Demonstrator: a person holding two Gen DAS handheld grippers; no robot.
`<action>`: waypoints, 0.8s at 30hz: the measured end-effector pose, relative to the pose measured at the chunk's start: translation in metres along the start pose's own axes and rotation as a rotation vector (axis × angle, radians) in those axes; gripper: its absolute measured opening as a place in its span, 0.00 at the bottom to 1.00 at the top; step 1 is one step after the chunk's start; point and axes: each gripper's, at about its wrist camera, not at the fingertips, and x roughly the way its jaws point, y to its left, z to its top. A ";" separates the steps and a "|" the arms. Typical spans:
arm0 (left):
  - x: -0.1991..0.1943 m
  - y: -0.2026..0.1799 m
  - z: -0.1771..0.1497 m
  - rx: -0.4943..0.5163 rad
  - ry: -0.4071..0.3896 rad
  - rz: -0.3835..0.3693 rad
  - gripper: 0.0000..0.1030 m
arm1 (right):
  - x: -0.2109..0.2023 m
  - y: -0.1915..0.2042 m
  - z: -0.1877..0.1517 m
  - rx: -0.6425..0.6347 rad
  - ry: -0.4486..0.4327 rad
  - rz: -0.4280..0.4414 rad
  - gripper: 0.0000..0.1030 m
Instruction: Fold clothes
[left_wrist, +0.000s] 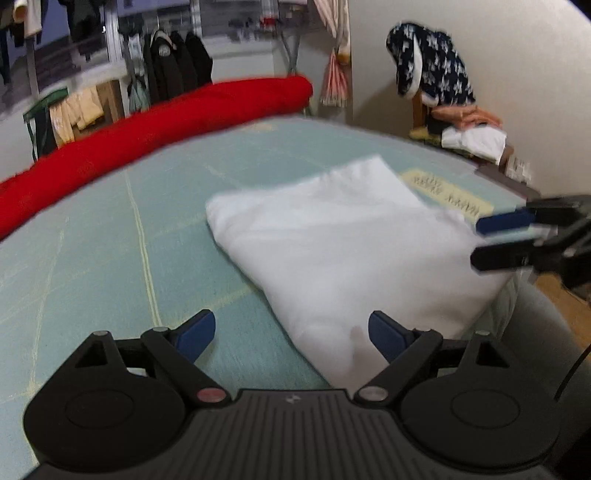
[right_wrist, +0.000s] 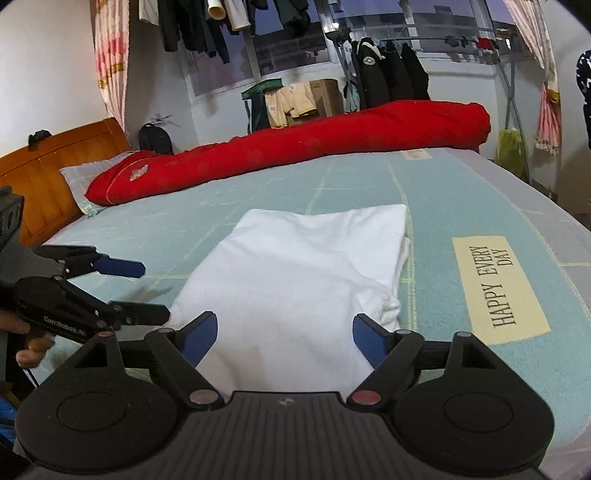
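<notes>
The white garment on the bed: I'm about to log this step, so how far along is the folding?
Done: the white garment lies folded into a compact rectangle on the blue bedsheet. In hand: nothing; the left gripper and the right gripper are both open, with no cloth pinched. Left: perhaps tidying the uneven layers at its right edge, or moving it to a pile.

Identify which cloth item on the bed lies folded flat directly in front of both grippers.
It is the white folded garment, a flat rectangle on the pale green bedsheet. The long red rolled quilt lies far behind it, along the bed's far edge.
</notes>
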 end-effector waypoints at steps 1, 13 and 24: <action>0.002 -0.004 -0.005 0.013 0.018 0.003 0.87 | 0.001 0.001 -0.001 -0.006 0.006 -0.001 0.83; -0.029 0.028 0.056 -0.074 -0.154 -0.136 0.87 | 0.013 0.003 0.030 -0.183 -0.006 -0.013 0.84; 0.068 0.054 0.094 -0.210 -0.120 -0.290 0.87 | 0.113 -0.041 0.074 -0.239 0.079 0.004 0.83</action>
